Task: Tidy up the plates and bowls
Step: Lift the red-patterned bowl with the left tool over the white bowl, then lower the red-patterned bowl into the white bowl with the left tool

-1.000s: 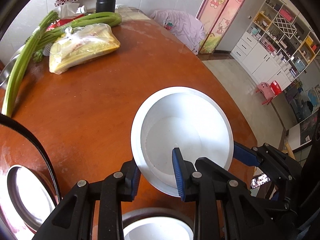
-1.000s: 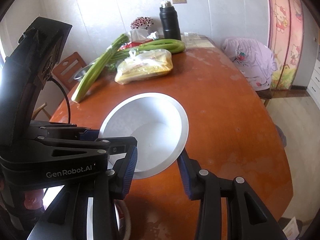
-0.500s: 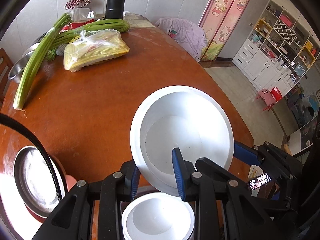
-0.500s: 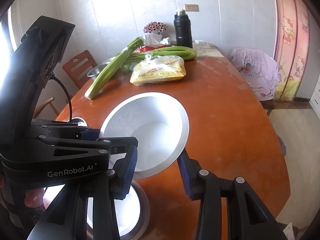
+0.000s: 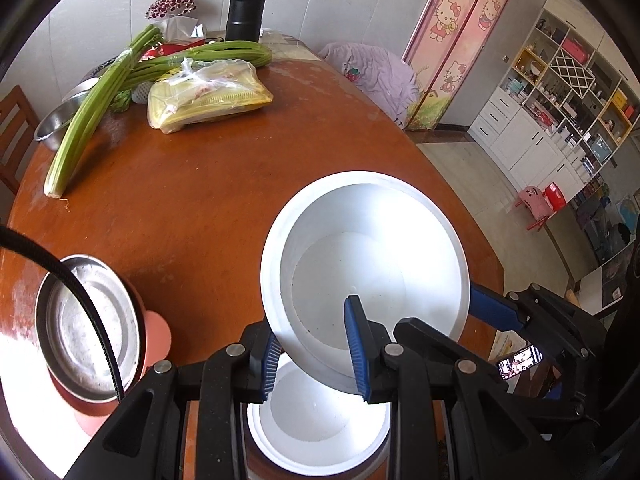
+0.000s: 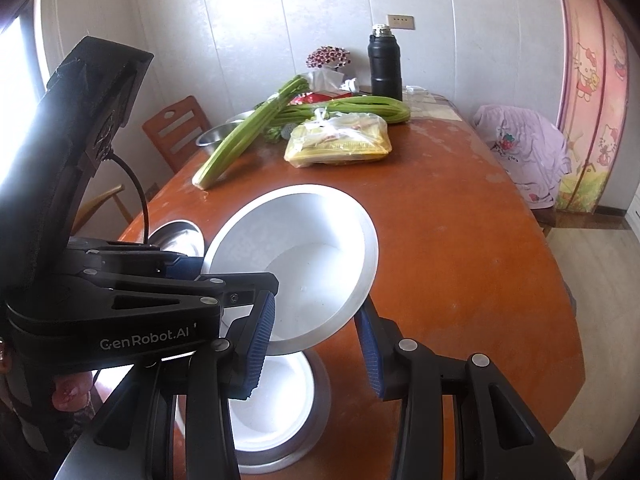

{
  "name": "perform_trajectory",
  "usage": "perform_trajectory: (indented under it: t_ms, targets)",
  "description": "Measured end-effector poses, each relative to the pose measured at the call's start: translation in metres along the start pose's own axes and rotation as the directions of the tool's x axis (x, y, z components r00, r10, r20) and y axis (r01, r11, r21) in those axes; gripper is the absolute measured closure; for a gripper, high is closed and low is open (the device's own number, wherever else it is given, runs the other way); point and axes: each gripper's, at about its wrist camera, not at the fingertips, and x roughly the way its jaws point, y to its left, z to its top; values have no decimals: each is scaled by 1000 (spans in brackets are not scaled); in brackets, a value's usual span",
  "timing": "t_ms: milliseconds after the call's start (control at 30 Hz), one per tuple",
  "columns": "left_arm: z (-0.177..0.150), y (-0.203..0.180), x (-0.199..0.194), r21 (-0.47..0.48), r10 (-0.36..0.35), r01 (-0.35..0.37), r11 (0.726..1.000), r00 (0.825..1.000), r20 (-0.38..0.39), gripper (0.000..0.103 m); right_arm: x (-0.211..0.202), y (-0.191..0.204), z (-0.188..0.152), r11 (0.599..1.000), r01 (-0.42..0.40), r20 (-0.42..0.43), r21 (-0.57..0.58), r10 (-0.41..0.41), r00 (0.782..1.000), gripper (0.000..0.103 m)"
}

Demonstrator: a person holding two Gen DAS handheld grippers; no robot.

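Left wrist view shows us carrying the white bowl (image 5: 362, 268) above the near edge of the table (image 5: 192, 216), tilted and clear of the wood, with both tools on its rim. Our left gripper (image 5: 314, 360) is clenched on the near rim, one pad inside the bowl and one beneath it, while our right gripper (image 6: 316, 340) straddles the rim on the opposite side, pinching it between its pads. Directly under the carried bowl sits a second white bowl (image 5: 320, 424) near the table's front edge, and we judge this to be the stacking target, so the lift is done and the lowering and release are left. At the near left edge a steel bowl (image 5: 86, 324) rests on a pink plate (image 5: 158, 336), which looks already sorted, though we cannot tell whether more belongs there. A further metal bowl (image 5: 60, 120) sits at the far left edge behind the celery (image 5: 92, 116), untouched so far.
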Motion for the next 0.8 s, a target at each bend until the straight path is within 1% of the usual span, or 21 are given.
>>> perform_trajectory:
  t_ms: [233, 800]
  targets:
    - [-15, 2, -8, -6, 7, -7, 1000, 1000, 9, 73, -5, 10, -10, 1000, -6, 3, -14, 6, 1000, 59]
    - [-58, 5, -12, -31, 34, -33, 999, 999, 6, 73, -11, 25, -44, 999, -46, -5, -26, 46, 999, 59]
